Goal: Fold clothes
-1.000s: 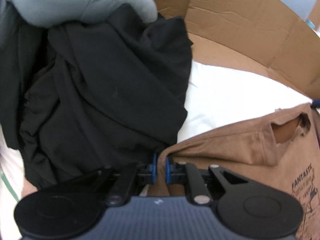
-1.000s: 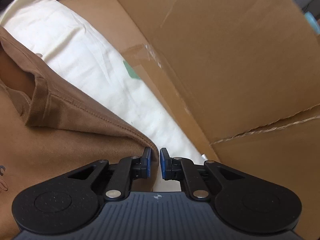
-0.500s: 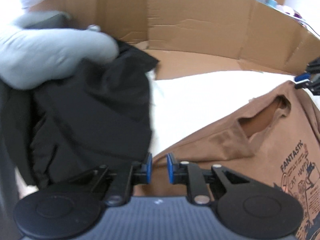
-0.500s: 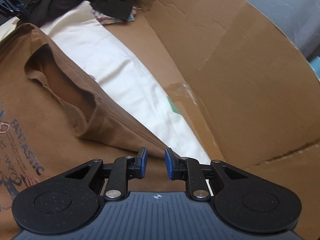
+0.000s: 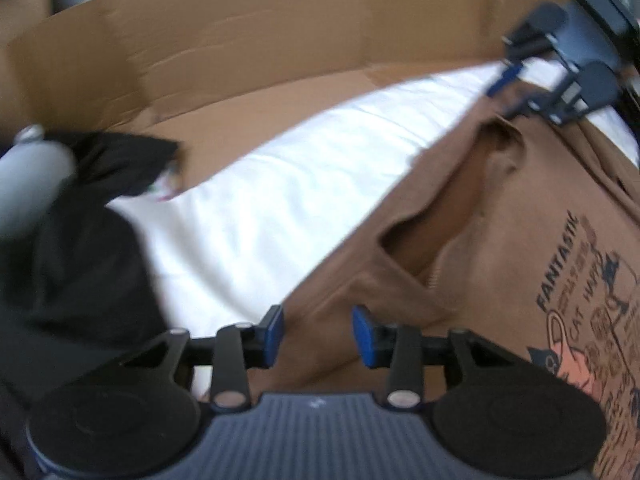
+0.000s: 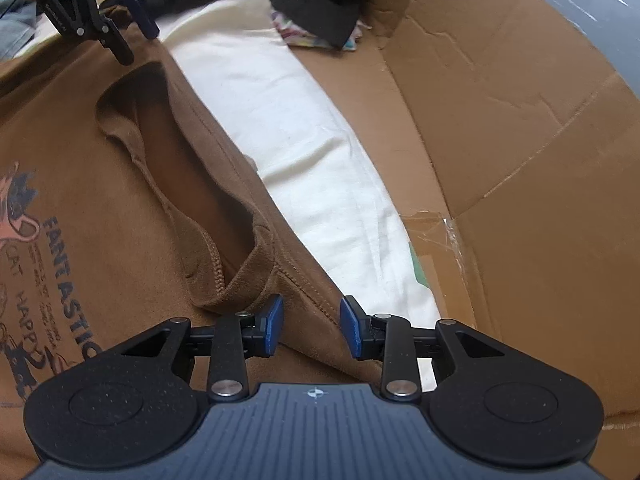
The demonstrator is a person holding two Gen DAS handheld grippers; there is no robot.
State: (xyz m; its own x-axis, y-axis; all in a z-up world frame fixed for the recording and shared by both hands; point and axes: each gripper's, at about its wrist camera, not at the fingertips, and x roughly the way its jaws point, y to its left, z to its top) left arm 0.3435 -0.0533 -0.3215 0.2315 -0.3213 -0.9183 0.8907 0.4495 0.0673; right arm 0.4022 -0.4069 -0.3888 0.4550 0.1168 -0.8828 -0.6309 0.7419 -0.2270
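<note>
My left claw (image 5: 318, 334) is released, pads spread over the shoulder edge of the brown T-shirt (image 5: 500, 264). My right claw (image 6: 311, 328) is released too, poised over the opposite shoulder seam. The shirt lies print-up on a white sheet (image 6: 304, 120), neckline between my claws. Beyond sit dark clothes (image 5: 68, 248) and the cardboard wall (image 6: 520, 120).

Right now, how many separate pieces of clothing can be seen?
3, possibly more hidden. The brown T-shirt lies flat under both open grippers. The black garment is piled at the far-left end. A grey garment sits on that pile.
</note>
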